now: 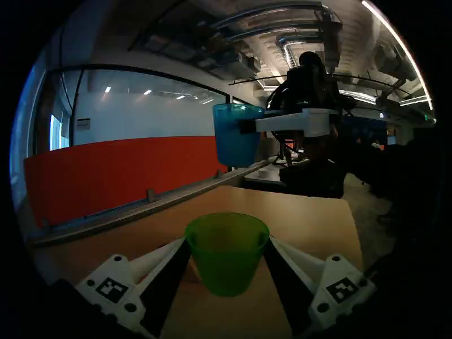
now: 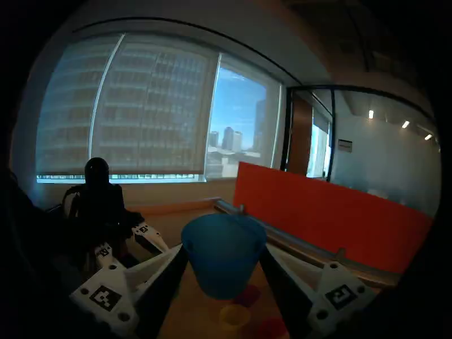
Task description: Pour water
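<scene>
Nearest, in the left gripper view, we note the left gripper (image 1: pixel 227 251) clamped on both sides of an upright green cup (image 1: pixel 227 274), with a wooden table (image 1: pixel 305 217) behind it. Farther off and higher, the right gripper (image 2: pixel 222 254) pinches a blue cup (image 2: pixel 223 271), also upright. Beneath it, dim, is what may be a small yellow cup (image 2: pixel 233 319). Beyond stands a red partition (image 1: pixel 113 175).

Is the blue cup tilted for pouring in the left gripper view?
No, the blue cup is upright, held high beyond the green cup.
</scene>
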The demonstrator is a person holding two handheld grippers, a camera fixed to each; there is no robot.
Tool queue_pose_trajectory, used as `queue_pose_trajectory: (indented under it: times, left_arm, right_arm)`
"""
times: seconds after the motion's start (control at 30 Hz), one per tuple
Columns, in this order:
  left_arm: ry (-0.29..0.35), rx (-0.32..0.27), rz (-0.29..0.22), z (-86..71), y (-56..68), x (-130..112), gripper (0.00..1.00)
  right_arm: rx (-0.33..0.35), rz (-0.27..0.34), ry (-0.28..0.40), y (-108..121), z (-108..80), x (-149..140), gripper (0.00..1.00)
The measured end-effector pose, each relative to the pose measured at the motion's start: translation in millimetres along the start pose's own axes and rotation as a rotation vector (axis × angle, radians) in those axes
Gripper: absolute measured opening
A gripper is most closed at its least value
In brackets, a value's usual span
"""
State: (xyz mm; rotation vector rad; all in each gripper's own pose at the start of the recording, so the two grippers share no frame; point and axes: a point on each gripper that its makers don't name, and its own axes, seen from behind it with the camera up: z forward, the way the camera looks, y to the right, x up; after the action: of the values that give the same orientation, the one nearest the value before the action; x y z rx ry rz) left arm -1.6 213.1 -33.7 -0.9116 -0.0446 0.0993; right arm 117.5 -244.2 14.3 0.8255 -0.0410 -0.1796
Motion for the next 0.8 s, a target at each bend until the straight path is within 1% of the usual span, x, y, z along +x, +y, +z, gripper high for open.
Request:
queue_pose_trajectory:
  times: [0.1, 0.3, 0.47, 0.7, 0.8]
  left_arm:
    - [-0.015, 0.021, 0.006, -2.1, -7.3, -3, 0.85]
    - [-0.046, 0.047, 0.012, -4.2, -17.5, -10, 0.85]
    - [-0.085, 0.066, 0.018, -3.1, -25.6, -17, 0.85]
    - [-0.185, 0.076, 0.042, 1.0, -31.0, -37, 0.86]
    - [-0.237, 0.081, 0.036, 3.9, -34.6, -50, 0.86]
  right_arm:
    - [-0.005, 0.004, -0.011, 4, -6.2, -6, 0.89]
    - [0.000, 0.015, -0.037, 8, -16.4, -22, 0.89]
    - [0.005, 0.024, -0.053, 13, -19.0, -36, 0.89]
    - [0.029, 0.036, -0.104, 15, -21.6, -63, 0.89]
    - [0.036, 0.041, -0.126, 15, -22.3, -75, 0.89]
